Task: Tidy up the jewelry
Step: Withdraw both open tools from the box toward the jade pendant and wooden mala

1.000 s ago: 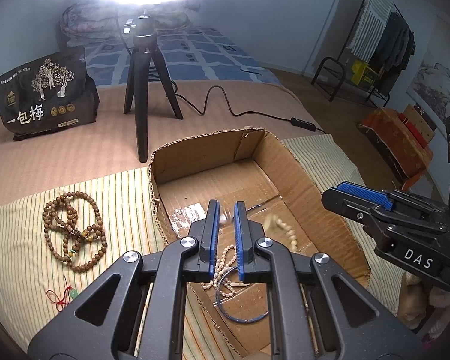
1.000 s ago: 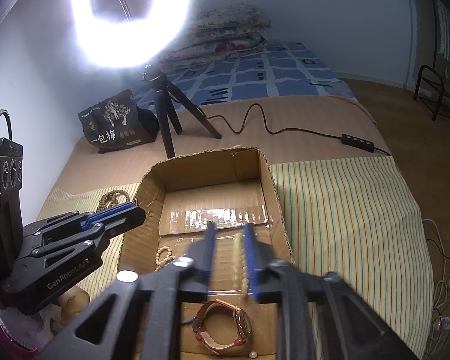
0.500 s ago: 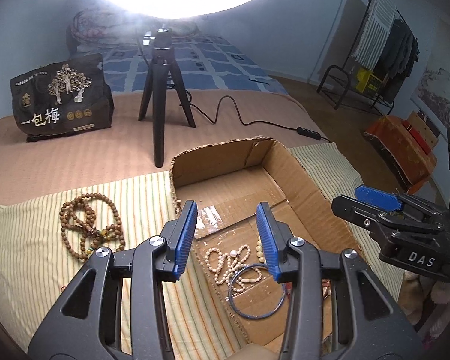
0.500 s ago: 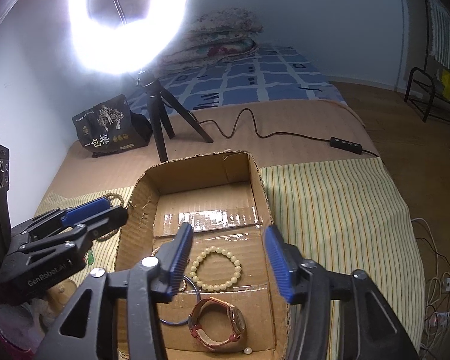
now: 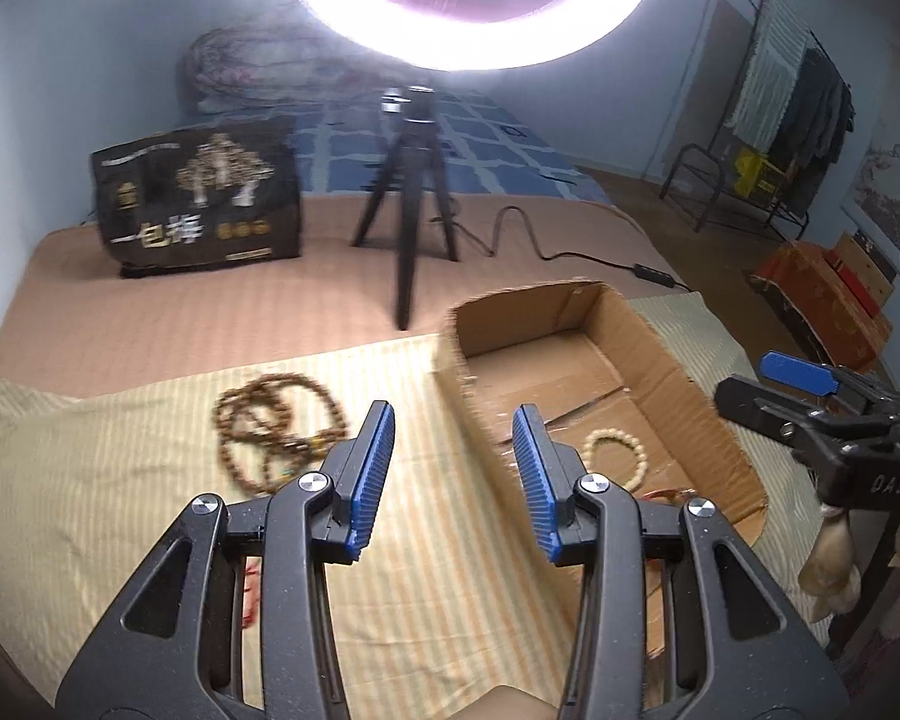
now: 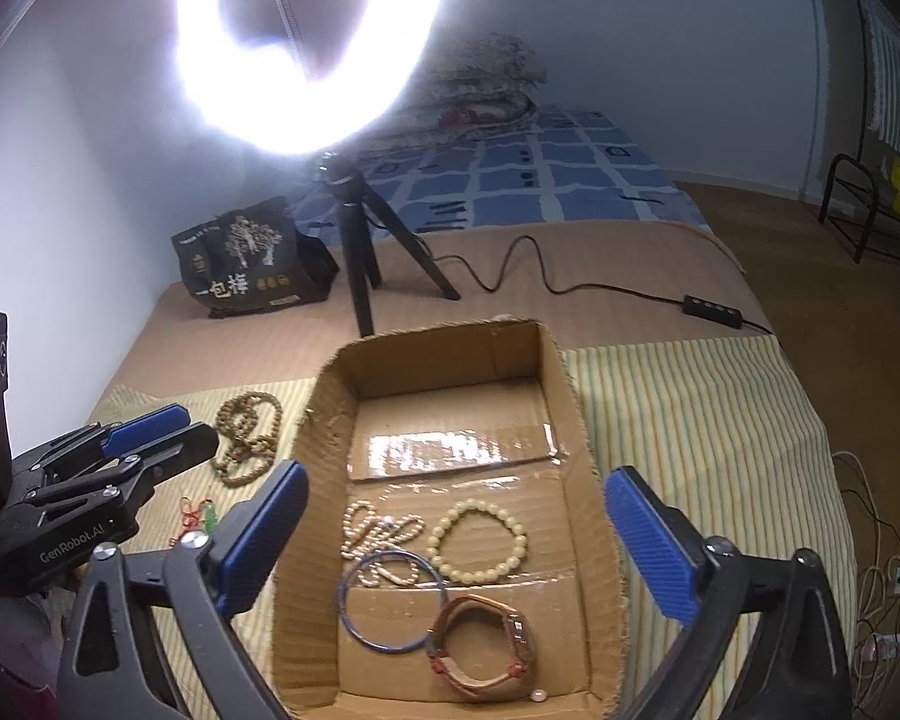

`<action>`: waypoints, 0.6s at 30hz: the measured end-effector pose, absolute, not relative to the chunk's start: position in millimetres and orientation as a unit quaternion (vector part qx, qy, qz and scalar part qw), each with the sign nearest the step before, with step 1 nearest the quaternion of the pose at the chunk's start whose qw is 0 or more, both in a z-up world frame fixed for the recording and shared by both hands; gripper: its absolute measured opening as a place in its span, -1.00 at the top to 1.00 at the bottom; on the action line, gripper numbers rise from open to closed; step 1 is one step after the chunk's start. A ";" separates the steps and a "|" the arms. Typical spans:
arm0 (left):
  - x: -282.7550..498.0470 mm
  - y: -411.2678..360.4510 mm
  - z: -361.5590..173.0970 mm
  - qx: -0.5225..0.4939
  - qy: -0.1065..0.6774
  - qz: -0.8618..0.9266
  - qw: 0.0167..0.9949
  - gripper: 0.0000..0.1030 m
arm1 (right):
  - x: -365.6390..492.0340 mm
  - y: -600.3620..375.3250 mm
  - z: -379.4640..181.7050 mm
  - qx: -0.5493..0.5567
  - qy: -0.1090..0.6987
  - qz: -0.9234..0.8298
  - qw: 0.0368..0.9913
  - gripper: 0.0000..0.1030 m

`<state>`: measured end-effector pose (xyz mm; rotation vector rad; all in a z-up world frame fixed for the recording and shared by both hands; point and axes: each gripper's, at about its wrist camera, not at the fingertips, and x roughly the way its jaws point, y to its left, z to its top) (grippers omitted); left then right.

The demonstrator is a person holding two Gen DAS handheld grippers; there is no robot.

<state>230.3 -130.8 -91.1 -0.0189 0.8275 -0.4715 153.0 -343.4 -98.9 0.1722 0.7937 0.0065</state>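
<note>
The right gripper is wide apart now with nothing between its blue pads. Its jaws have just been opening; 1 second ago they were close together. It hangs over the box. In the box lie a pale bead bracelet, a small bead string, a blue ring and a watch. A tiny pearl sits by the watch. The pale bracelet shows there now; 1 second ago it did not.

The left gripper is partly apart and holds nothing. 1 second ago it was nearly closed over the box. Now it is over the striped cloth, just beside the box's left wall. The brown beads lie on the cloth, near its left pad. A red cord with a green charm lies on the cloth too.
</note>
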 end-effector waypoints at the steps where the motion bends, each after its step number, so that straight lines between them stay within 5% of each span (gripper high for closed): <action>1: 231.1 -120.2 -90.8 -0.014 0.399 -0.220 0.890 0.20 | 153.6 -340.2 -97.8 0.084 0.385 0.007 0.919 -0.98; 18: 225.2 -34.5 -128.7 -0.023 0.446 -0.167 0.879 0.18 | 180.6 -282.7 -98.2 0.090 0.385 0.066 0.916 -0.99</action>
